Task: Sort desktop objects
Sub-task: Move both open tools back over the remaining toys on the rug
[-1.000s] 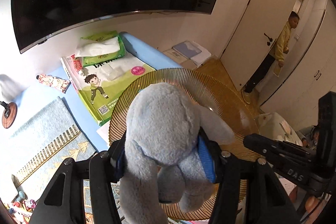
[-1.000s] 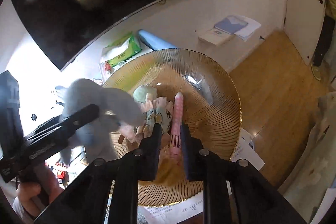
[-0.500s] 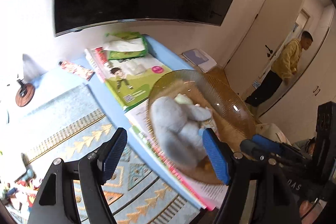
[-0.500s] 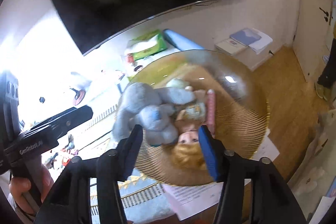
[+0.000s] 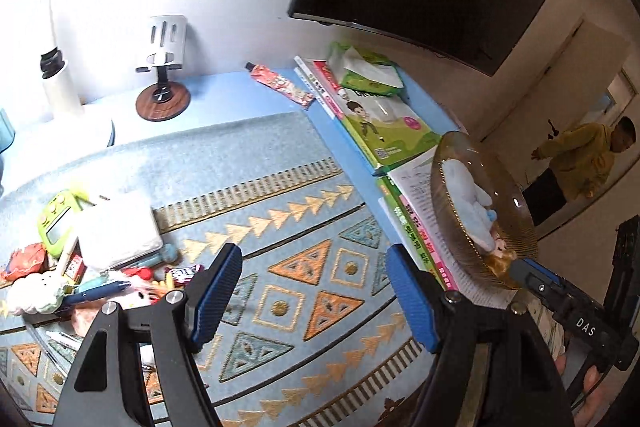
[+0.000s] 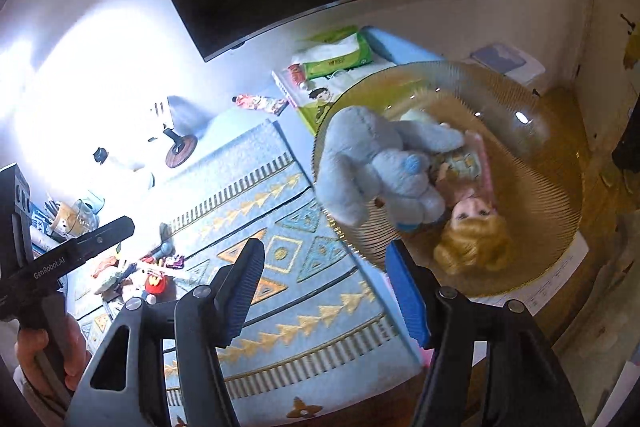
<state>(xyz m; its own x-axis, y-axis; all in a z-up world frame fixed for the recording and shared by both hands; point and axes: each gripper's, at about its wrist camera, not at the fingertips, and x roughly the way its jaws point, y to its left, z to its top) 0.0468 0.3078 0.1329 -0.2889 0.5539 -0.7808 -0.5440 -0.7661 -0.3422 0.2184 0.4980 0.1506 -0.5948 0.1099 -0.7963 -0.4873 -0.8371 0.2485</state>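
Amber ribbed glass bowl sits at the desk's right end on a stack of books and printed sheets; taken as the landmark. Inside it: grey plush elephant, soft and matte, with paler blue patches on its feet, slumped over the bowl's left rim with its trunk end hanging outward. Beside the elephant, deeper in the bowl, a blonde curly-haired doll lies face up, head toward the near rim, with a pink tube-like item along its far side. From the left wrist view the bowl shows edge-on, the elephant a pale mound within it. Left gripper hangs over the patterned blue desk mat, left of the bowl, fingers wide apart, nothing between them. Right gripper sits just short of the bowl's near-left rim, jaws opening, nothing caught between the blue pads; the elephant lies beyond the tips. Far left of the bowl, at the mat's other end, a heap of small items: green handheld gadget, white pad, blue pen, wrappers and small toys. Behind the bowl, a green children's book with a green tissue pack on top. A person in a yellow top stands in the doorway beyond.
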